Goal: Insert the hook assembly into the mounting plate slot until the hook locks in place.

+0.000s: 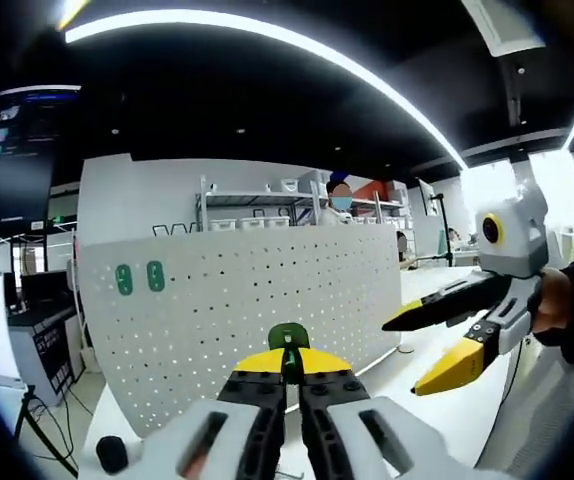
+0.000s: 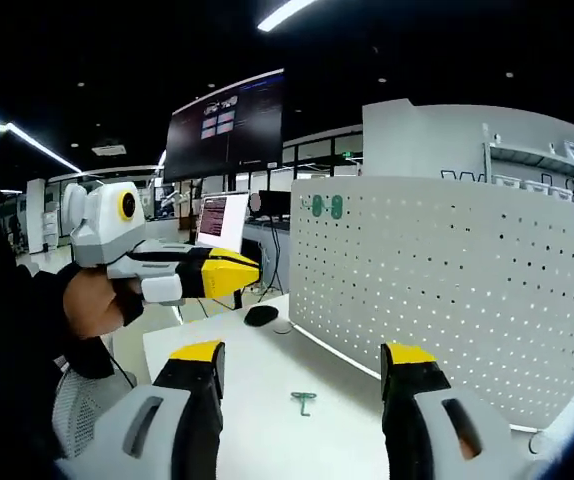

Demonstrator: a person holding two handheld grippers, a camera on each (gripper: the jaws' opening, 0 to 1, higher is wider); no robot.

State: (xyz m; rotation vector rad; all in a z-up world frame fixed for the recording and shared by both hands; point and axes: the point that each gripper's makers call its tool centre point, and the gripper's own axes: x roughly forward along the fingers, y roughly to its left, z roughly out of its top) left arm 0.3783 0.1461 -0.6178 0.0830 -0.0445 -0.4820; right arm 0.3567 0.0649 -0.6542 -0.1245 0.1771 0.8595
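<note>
- The hook [image 1: 288,336], green, is clenched between the yellow tips of the left tool [image 1: 289,368], whose jaws are closed tight on it; it stands just in front of the white pegboard [image 1: 267,300] in the left gripper view.
- A second green hook [image 2: 303,401] lies flat on the white bench [image 2: 267,390], alone, between the jaws of the right tool [image 2: 302,360] as seen in the right gripper view, well below them.
- The right tool is released: its two yellow-tipped jaws stand wide apart with nothing between them. In the left gripper view it comes in from the right side, jaws spread, held in a person's hand [image 1: 552,300].
- The pegboard stands upright on the bench, and two green oval pieces [image 2: 326,207] sit side by side near its upper corner.
- In the right gripper view the left tool enters from the left, with its jaws together; from there I cannot tell what it grips.
- A black computer mouse [image 2: 261,315] rests on the bench near the pegboard's end, and a large dark screen [image 2: 227,125] hangs behind it.
</note>
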